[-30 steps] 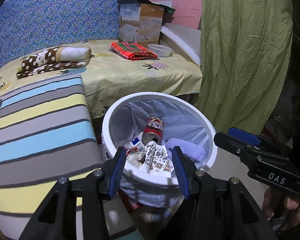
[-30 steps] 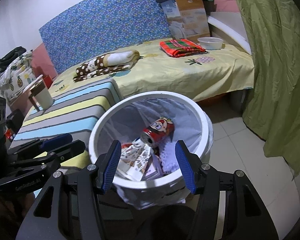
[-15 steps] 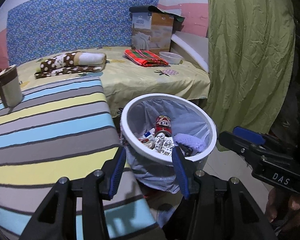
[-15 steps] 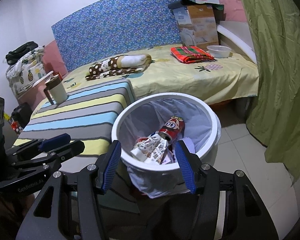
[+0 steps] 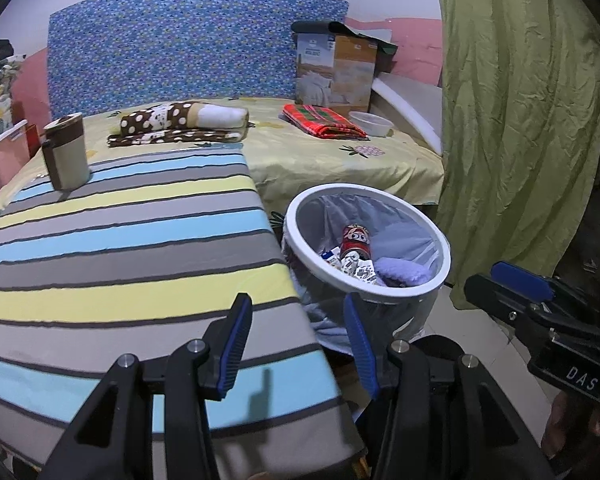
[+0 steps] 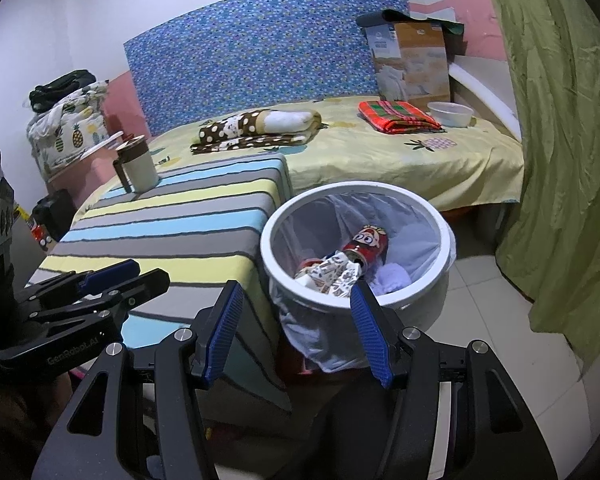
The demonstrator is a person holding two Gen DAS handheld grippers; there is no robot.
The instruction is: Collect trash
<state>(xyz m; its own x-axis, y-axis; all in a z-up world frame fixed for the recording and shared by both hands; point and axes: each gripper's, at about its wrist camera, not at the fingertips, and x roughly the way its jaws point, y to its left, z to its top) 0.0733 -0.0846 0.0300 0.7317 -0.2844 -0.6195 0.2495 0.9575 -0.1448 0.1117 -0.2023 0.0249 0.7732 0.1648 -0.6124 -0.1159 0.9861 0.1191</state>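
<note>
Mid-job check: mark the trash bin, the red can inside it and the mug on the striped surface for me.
trash bin (image 6: 350,191): right wrist view, far white rim.
red can (image 6: 367,245): right wrist view, printed side.
mug (image 5: 66,158): left wrist view, cream body.

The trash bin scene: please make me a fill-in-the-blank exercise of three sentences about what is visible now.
1. The red can lies inside the white ___.
2. The lidded cup stands on the ___ cover.
3. Both the left gripper and the right gripper are open and hold ___.

Missing words: trash bin; striped; nothing
</note>
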